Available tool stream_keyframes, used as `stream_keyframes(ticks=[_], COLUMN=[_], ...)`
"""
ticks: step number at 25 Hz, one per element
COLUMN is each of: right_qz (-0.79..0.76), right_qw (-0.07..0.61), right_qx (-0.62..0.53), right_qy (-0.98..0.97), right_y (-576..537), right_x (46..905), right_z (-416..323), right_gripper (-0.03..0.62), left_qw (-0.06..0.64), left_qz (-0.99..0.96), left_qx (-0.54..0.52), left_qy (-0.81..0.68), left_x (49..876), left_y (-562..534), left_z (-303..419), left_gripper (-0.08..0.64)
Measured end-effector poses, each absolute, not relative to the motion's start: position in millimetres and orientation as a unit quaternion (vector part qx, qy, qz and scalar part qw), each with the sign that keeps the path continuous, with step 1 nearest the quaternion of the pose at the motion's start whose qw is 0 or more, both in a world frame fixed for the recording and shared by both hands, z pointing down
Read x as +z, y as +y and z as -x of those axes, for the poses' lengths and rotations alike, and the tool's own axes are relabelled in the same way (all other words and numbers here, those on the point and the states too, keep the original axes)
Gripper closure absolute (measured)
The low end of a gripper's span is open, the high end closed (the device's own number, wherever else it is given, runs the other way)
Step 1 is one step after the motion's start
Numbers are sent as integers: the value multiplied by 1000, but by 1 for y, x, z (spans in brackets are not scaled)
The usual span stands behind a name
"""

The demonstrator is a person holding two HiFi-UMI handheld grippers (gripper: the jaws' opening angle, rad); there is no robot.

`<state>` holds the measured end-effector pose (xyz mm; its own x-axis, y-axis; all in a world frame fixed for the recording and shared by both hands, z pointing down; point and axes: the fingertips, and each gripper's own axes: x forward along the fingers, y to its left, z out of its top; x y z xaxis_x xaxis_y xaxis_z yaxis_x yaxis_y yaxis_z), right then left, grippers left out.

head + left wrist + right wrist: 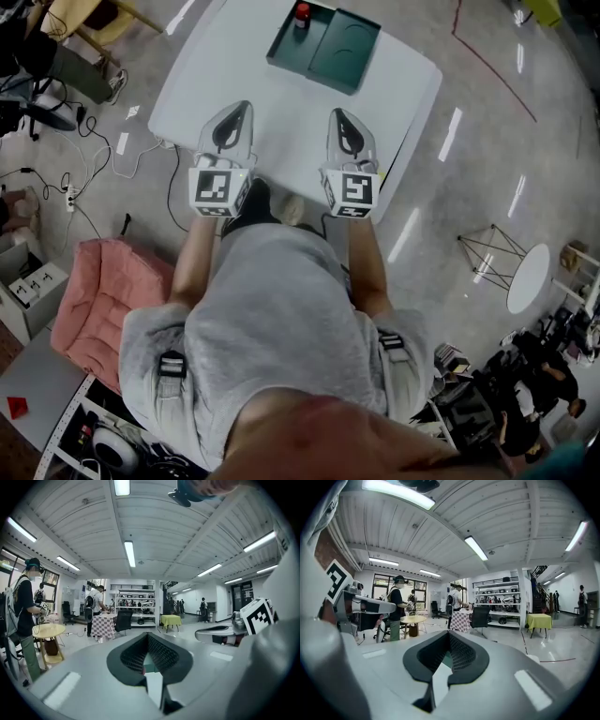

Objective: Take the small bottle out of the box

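Note:
A dark green box lies open at the far end of the white table. The small bottle with a red cap stands upright in the box's far left corner. My left gripper and right gripper are level and side by side over the table's near edge, well short of the box. Both are shut and hold nothing. In the left gripper view the left gripper has its jaws together, with a sliver of green showing through the gap. The right gripper looks the same in its own view.
A pink cushion and cables lie on the floor left of the table. A round white side table stands at the right. Several people, tables and shelves fill the room beyond in both gripper views.

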<state>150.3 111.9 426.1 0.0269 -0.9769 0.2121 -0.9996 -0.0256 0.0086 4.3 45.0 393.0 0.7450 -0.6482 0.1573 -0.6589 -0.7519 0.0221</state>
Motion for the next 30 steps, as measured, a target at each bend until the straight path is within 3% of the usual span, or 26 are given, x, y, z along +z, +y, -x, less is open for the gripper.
stream_keyframes(ticks=[30], right_qz=[-725], right_qw=[123], right_qx=[172], right_qy=[-656], right_y=[-81], right_x=[514], right_z=[-159], right_gripper=[589], left_qw=[114], left_qz=[-945], left_qx=[130], left_qy=[-279], left_x=[487], left_y=[-146], left_z=[-32], left_gripper=[549])
